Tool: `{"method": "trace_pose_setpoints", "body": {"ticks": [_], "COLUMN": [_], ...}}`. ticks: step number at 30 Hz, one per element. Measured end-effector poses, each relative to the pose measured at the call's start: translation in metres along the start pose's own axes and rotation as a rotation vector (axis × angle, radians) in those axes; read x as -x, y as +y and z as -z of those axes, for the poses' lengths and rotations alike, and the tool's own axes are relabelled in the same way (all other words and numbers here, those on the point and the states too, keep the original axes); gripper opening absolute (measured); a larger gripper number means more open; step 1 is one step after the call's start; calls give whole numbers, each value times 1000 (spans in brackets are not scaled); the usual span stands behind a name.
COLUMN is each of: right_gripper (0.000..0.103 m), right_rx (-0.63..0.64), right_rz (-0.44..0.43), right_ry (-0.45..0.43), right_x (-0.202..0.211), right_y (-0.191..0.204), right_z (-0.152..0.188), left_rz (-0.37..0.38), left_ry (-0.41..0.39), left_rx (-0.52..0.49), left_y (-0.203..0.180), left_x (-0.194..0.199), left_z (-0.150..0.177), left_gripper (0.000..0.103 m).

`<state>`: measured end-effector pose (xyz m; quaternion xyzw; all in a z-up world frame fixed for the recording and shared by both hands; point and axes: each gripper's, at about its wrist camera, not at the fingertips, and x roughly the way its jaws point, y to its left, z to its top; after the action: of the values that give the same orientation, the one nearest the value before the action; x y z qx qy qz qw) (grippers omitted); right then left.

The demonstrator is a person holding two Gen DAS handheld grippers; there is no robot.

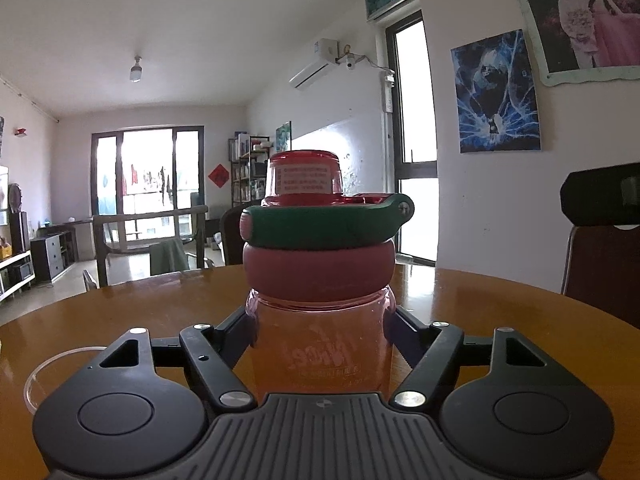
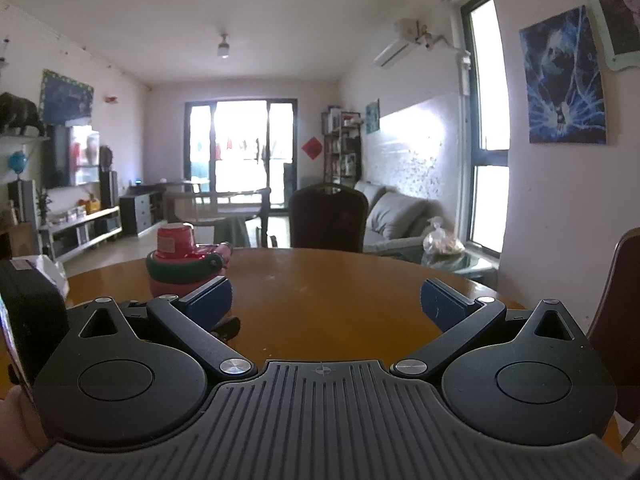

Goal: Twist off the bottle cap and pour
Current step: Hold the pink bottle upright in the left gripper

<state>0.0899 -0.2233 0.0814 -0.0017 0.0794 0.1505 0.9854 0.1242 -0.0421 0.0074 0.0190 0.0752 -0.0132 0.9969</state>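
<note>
A translucent pink bottle (image 1: 322,344) stands upright on the round wooden table (image 1: 120,312). It carries a wide pink lid (image 1: 318,266), a green carry loop (image 1: 324,226) and a red top cap (image 1: 304,174) with a white label. My left gripper (image 1: 322,322) is shut on the bottle's body just under the lid. In the right wrist view the same bottle (image 2: 182,266) stands at the left, behind my left finger. My right gripper (image 2: 326,306) is open over bare table, with nothing between its blue pads (image 2: 444,304).
A clear plastic ring (image 1: 44,372), like a cup rim, lies on the table at the lower left. Dark chairs (image 2: 328,216) stand around the table's far edge, one (image 1: 604,240) at the right. A dark device (image 2: 28,320) sits at the left by a hand.
</note>
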Motion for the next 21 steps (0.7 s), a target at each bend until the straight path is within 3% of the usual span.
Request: {"method": "trace_pose_setpoints", "body": {"ticks": [21], "right_gripper": [103], "right_rx": [-5], "right_rz": [0], "right_ry": [5], "right_x": [-12], "right_y": [-4], "right_z": [2], "left_rz": [13], "left_ry": [26], "left_rx": [-10], "left_y": [0], "left_x": [-2], "left_z": [2], "left_gripper": [72]}}
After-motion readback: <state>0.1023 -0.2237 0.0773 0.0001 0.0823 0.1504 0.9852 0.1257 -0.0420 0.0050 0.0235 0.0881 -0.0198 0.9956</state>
